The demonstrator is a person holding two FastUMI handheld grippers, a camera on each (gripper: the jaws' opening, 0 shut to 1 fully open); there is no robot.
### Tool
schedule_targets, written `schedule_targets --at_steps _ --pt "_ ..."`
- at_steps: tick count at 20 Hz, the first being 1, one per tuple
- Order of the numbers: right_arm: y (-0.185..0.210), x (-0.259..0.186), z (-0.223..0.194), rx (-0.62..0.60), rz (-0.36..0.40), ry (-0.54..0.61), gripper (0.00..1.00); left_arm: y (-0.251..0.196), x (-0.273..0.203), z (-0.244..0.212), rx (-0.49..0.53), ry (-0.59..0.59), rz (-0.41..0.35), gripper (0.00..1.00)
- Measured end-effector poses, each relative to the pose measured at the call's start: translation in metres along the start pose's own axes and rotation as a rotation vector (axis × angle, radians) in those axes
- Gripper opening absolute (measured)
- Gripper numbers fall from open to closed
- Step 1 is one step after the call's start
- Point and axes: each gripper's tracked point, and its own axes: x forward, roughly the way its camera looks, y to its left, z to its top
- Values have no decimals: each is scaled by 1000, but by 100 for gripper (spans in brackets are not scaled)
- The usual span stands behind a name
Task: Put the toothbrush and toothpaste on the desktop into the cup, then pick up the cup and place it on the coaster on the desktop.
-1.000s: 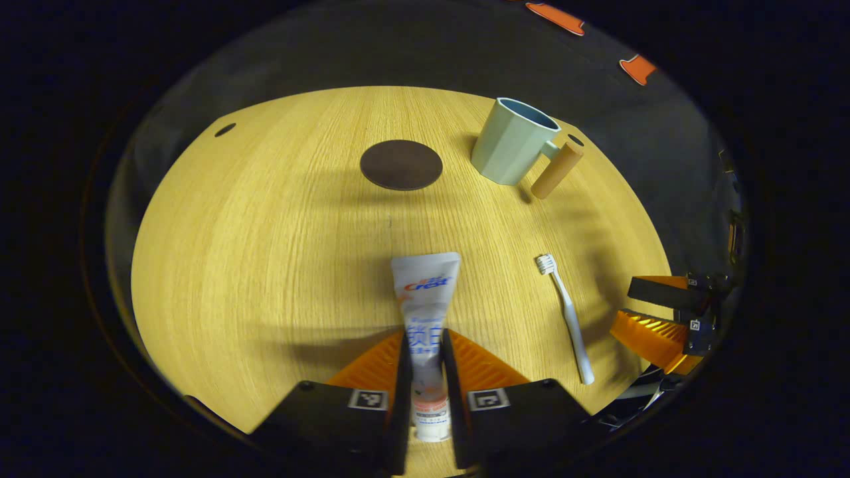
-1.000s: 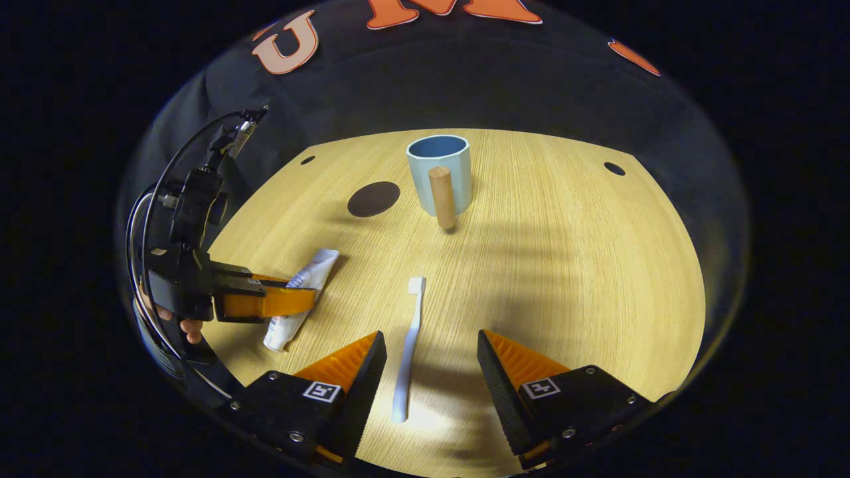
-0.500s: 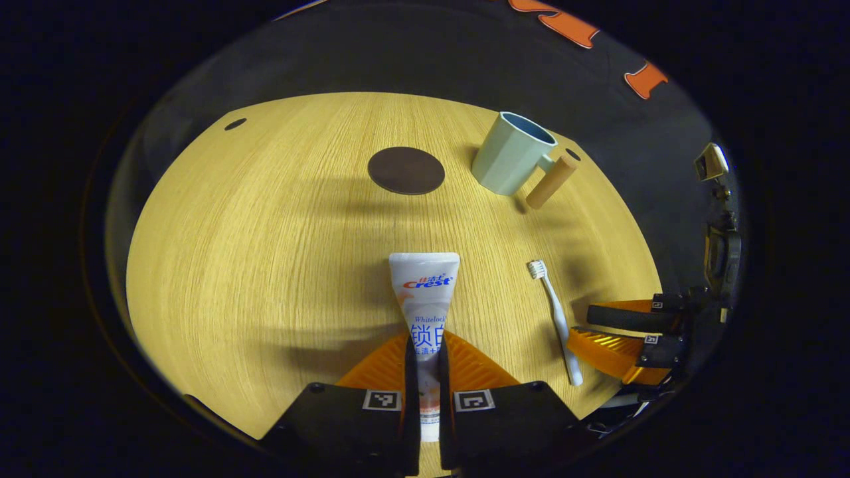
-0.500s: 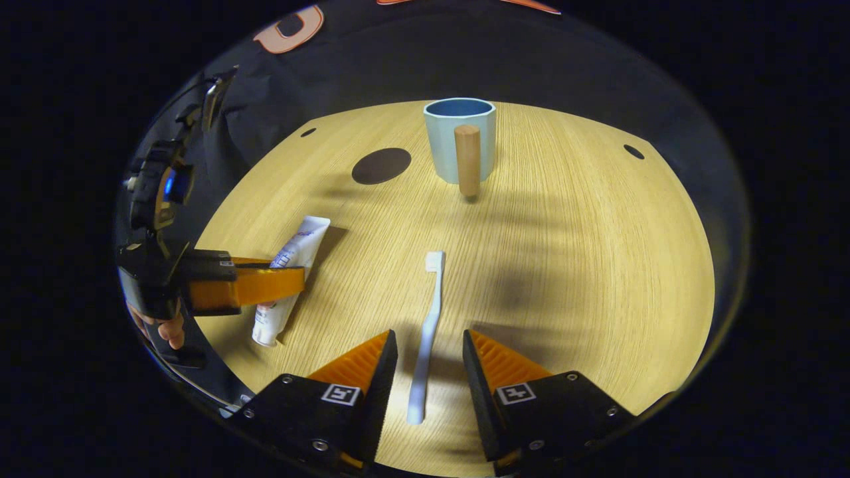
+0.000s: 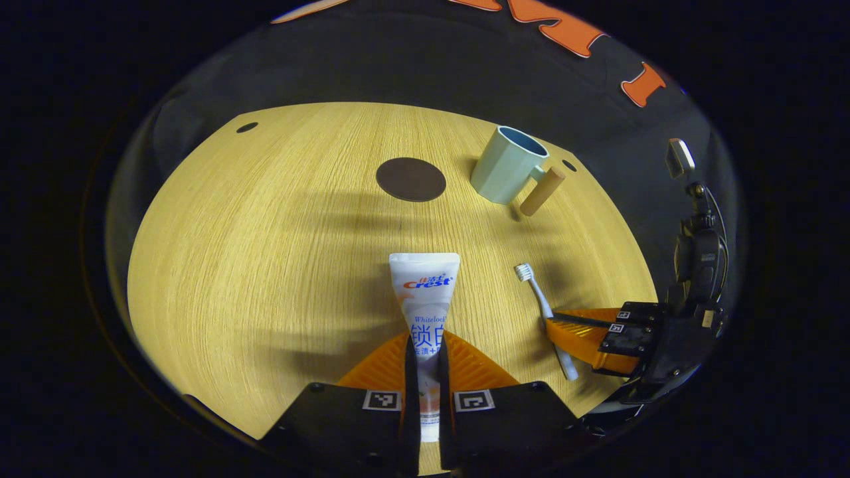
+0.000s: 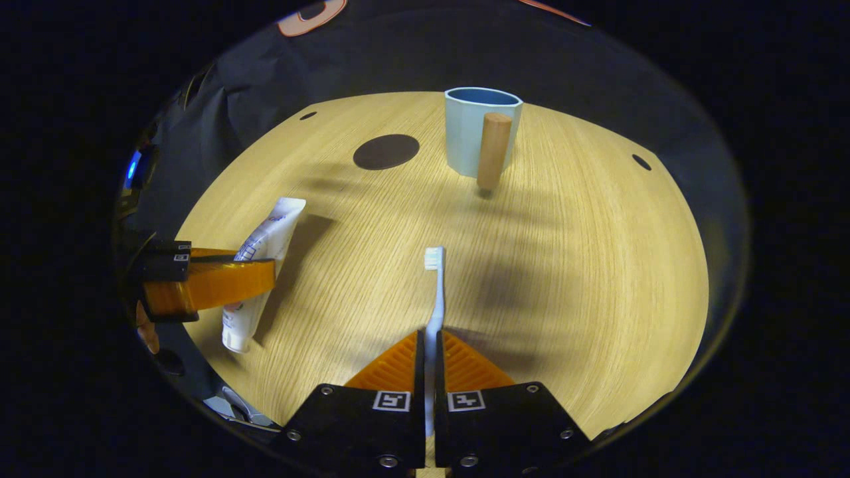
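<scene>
My left gripper (image 5: 425,348) is shut on the white toothpaste tube (image 5: 424,292), which points away from me over the wooden desktop (image 5: 265,252). My right gripper (image 6: 431,342) is shut on the handle of the white toothbrush (image 6: 435,285), bristles pointing forward. The pale blue cup (image 5: 506,164) with a wooden handle stands upright at the far right, apart from both grippers. The dark round coaster (image 5: 410,179) lies to its left. In the right gripper view the cup (image 6: 477,129) and coaster (image 6: 386,151) lie ahead, and the left gripper (image 6: 212,285) holds the tube (image 6: 262,255) at the left.
Small dark holes (image 5: 246,127) mark the desktop's far corners. The desktop's curved edge runs close behind the cup. The right gripper (image 5: 584,332) and its cabled body sit at the right rim of the left gripper view. Bare wood spreads to the left.
The right gripper's fingers closed from wide apart onto the toothbrush handle. The left gripper tightened on the toothpaste tube and lifted its far end.
</scene>
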Motion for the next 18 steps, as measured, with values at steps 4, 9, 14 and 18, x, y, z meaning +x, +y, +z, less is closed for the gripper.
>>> schedule_targets --at_steps 4,9,14,18 --pt "-4 -12 20 34 21 -87 4 7 -6 11 19 -71 21 15" --pt "-4 -16 39 45 37 -194 5 8 -23 21 40 -149 27 15" --pt "-6 -26 59 61 53 -293 5 4 -36 29 48 -200 21 15" --pt "-10 -37 80 86 86 -382 4 2 -49 37 52 -242 22 14"
